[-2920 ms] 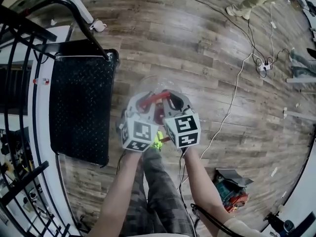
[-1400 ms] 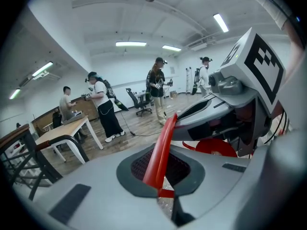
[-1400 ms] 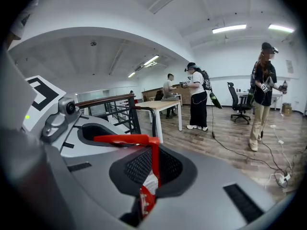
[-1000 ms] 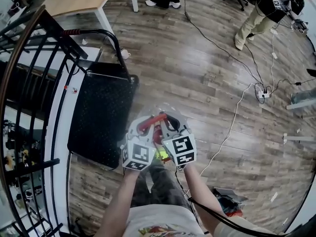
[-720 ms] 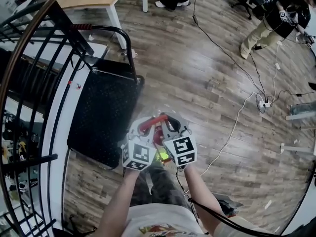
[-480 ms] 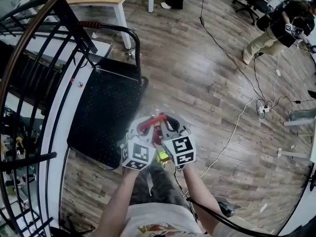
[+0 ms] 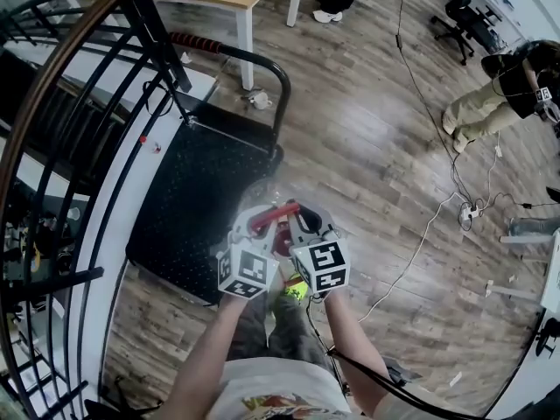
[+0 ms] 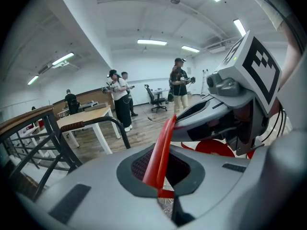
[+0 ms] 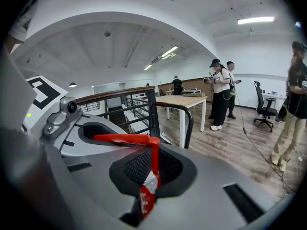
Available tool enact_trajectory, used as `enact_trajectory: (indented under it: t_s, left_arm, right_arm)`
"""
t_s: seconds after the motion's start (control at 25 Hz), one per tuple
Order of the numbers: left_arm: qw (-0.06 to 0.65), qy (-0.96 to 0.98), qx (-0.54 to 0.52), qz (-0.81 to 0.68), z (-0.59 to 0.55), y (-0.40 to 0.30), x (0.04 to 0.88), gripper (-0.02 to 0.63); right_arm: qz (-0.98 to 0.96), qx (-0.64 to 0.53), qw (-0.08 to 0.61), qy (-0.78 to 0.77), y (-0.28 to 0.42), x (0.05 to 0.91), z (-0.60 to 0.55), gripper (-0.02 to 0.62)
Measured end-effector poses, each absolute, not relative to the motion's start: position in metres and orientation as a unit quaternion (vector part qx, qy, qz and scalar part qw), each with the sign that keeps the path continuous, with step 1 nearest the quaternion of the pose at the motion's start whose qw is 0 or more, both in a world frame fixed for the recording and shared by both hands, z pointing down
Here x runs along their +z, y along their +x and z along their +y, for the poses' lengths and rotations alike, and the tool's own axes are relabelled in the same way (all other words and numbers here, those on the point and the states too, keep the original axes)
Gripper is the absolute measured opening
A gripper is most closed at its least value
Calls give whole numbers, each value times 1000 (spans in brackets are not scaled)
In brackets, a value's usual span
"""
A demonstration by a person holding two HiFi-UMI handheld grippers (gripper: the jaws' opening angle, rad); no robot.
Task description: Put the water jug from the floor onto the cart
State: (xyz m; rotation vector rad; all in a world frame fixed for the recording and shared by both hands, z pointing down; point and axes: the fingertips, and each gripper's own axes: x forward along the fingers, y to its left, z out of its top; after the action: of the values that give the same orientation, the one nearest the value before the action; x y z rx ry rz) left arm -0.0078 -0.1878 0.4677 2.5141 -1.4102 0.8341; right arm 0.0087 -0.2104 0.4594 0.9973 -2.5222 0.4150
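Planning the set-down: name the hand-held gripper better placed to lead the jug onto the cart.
Left, probably. Both are shut on the red handle, but the left hand-held gripper sits nearer the cart; the right hand-held gripper is on the far side.

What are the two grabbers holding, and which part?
Both the left gripper and the right gripper are shut on the red handle of the water jug, one toward each end.

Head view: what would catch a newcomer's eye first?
The left gripper and right gripper stand out at centre frame, both clamped on the red handle, with the clear water jug hanging under them. Just left lies the black cart, and a dark railing sweeps down the left edge.
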Motion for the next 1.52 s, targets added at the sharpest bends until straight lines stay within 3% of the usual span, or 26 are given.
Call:
enact_trajectory:
  t_s: [0.84,1.52]
  left_arm:
    - [106,765,285,-568,-208,-178,476,14]
    - [173,682,275,-655,-243,-282,539,14]
  right_arm:
    - [-938,140,209,238,-166,471,-234,18]
    - [-954,130,255,92,-280,532,-271,18]
